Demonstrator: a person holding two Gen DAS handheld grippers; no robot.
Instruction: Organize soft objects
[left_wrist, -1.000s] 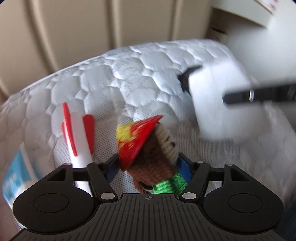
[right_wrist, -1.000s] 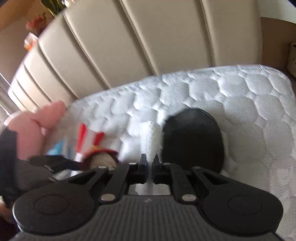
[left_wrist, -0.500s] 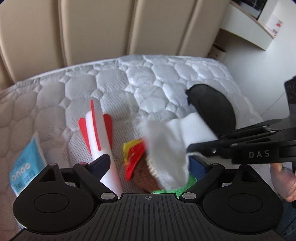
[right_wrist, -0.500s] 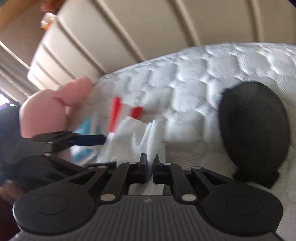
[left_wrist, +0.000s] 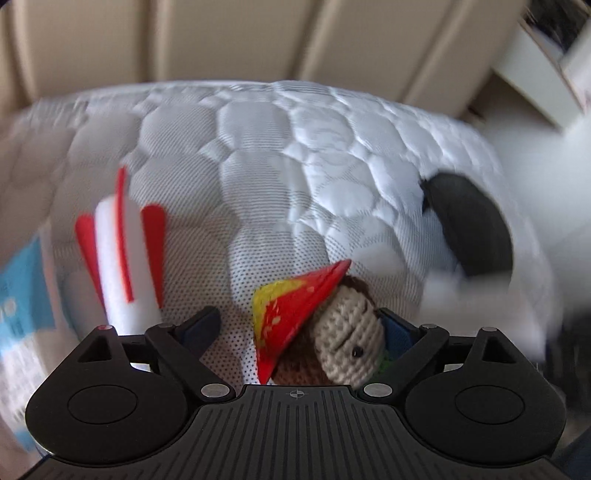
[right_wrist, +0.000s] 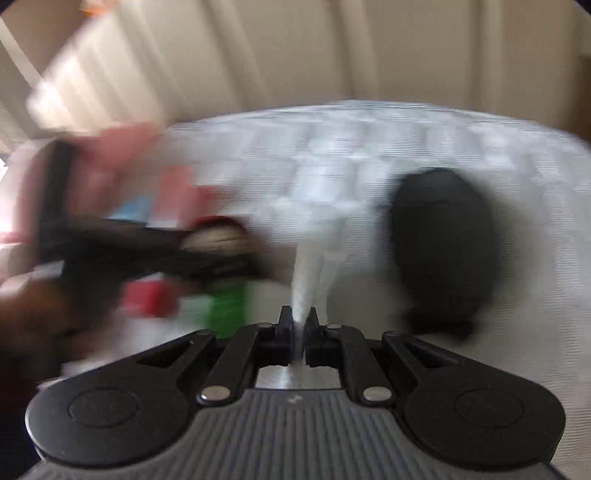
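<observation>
- The quilted white mattress (left_wrist: 295, 155) fills the scene ahead of both sets of jaws, with the beige padded headboard (left_wrist: 229, 37) rising behind it.
- The black oval cushion (right_wrist: 443, 247) lies on the mattress, ahead and to the right of the right gripper's jaws; from the left wrist view it sits far off to the right of those jaws.
- The white cloth (right_wrist: 310, 266) runs forward from the right gripper (right_wrist: 298, 325), whose jaws are pinched nearly together on its bunched end. Blur hides how the rest of the cloth lies.
- The red-and-white plush rocket (left_wrist: 122, 258) lies on the mattress, ahead and left of the left jaws, just beyond the left finger.
- The crocheted doll (left_wrist: 332, 332), with its red and yellow hat, sits between the jaws of the left gripper (left_wrist: 299, 325), pushed toward the right finger. The jaws stand wide apart; the left finger is clear of the doll, and I cannot tell if the right one touches it.
- A blue-and-white packet (left_wrist: 22, 295) shows at the far left edge, left of the rocket, too smeared to read.
</observation>
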